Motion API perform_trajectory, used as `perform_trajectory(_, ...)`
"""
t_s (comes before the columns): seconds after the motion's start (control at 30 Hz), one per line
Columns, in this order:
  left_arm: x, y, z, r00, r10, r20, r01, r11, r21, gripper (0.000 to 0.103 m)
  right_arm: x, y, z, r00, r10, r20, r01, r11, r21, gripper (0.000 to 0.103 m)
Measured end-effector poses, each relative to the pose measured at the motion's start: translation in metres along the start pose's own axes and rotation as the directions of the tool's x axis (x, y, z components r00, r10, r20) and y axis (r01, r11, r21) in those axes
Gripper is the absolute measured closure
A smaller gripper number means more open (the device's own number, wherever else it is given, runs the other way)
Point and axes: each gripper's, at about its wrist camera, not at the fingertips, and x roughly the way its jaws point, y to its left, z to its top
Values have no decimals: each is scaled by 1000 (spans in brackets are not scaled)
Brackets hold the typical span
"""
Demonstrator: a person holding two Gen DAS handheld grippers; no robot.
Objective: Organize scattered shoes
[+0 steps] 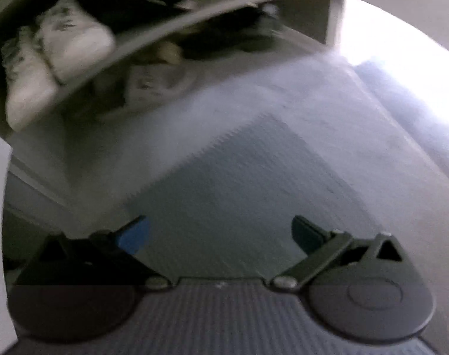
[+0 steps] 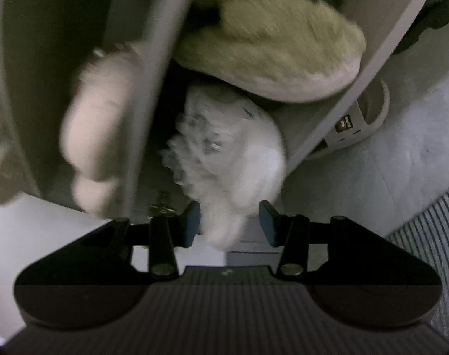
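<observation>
Right hand-held gripper [image 2: 229, 224]: jaws partly closed around the heel end of a white sneaker [image 2: 233, 159]; the left pad sits against the shoe, while a gap shows at the right pad, so a firm grip cannot be confirmed.
White sneaker: runs forward and up from between the pads, laces blurred, toe reaching towards the shoe rack [image 2: 381, 59].
Left hand-held gripper [image 1: 220, 235]: jaws wide apart, nothing between them, only a grey ribbed mat [image 1: 239, 183] on the floor below.
Ahead of right hand-held gripper: furry cream slipper [image 2: 271, 50] on a shelf just beyond the sneaker's toe; a pale blurred shoe [image 2: 97, 124] to the left, behind a shelf edge.
Right of it: grey slide sandal [image 2: 363, 118] on the floor under the rack.
Writing: small badge on the sandal strap, too small to read.
Ahead of left hand-held gripper: rack well beyond the mat, with a pair of white sneakers [image 1: 61, 56] upper left and dark blurred shoes [image 1: 224, 35] further right.
</observation>
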Motion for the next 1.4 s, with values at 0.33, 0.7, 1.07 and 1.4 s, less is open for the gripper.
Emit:
perform_trajectory(0.33, -158, 3, -2, 965, -64, -255, 48, 997, -66, 1, -215, 148, -16, 983, -163, 86, 177, 964, -199, 55)
perform_trajectory(0.7, -435, 40, 89, 985, -16, -173, 7, 998, -57, 1, -470, 279, -78, 778, -558, 290, 610, 782, -131, 54)
perform_trajectory(1.07, -614, 25, 245, 985, 156, 72, -144, 977, -155, 0, -528, 311, -60, 625, -776, 89, 737, 549, -394, 55)
perform_trajectory(1.4, -683, -68, 372, 941, 285, 181, -207, 911, -356, 0, -652, 334, 49, 728, -669, 152, 593, 502, -629, 22)
